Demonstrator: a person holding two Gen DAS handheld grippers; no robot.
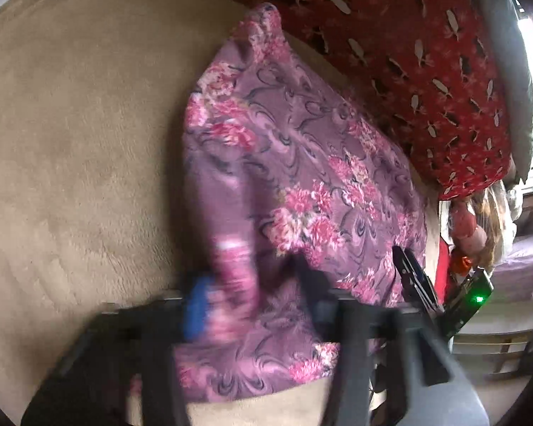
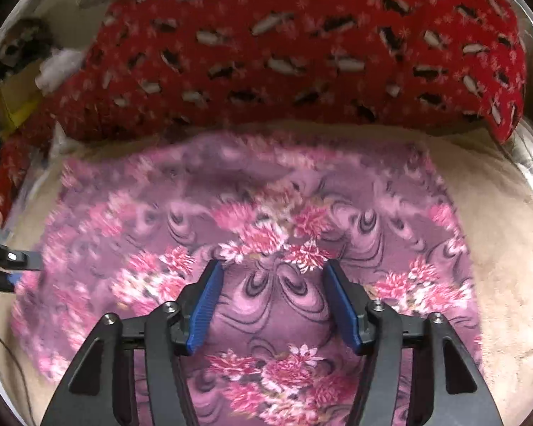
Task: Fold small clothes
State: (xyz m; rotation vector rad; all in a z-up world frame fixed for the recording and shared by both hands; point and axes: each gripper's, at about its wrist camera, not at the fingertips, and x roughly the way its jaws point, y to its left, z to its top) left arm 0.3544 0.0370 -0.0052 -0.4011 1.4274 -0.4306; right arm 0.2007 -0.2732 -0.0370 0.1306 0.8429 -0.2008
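Observation:
A purple cloth with pink flowers lies spread on a beige plush surface; it also shows in the left wrist view. My right gripper is open, its blue pads wide apart just above the cloth's near part, with nothing between them. My left gripper is blurred by motion; a fold of the cloth lies bunched between its fingers, so it looks shut on the cloth's edge. The left gripper's tip also shows at the left edge of the right wrist view. The right gripper shows in the left wrist view.
A red patterned blanket or pillow lies along the far side of the cloth, also in the left wrist view. Clutter sits at the far left. A doll with long hair hangs beside the beige surface.

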